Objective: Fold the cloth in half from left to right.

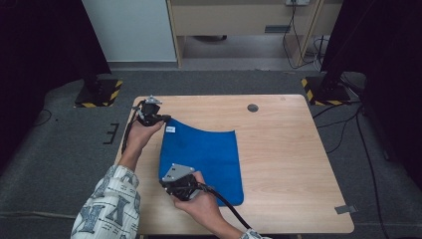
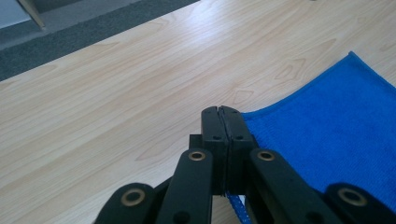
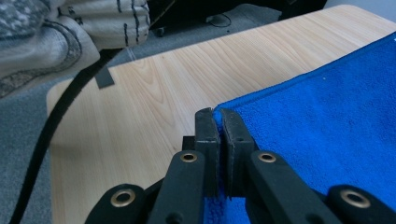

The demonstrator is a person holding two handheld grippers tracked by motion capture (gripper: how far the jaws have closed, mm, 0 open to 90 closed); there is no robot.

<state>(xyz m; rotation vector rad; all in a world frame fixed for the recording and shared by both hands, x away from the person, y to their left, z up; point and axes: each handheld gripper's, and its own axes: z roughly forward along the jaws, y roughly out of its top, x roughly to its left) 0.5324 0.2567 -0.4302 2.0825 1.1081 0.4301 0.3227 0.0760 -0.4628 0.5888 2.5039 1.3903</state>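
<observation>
Lying flat left of centre on the table [image 1: 288, 149], the blue cloth [image 1: 209, 154] has a white tag at its upper-left corner. The left hand-held gripper [image 1: 166, 118] pinches that corner; the right hand-held gripper [image 1: 164, 183] pinches the lower-left corner.

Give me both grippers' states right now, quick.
Left gripper: shut on a corner of the blue cloth.
Right gripper: shut on the blue cloth's near corner, fabric pinched between the jaws.
</observation>
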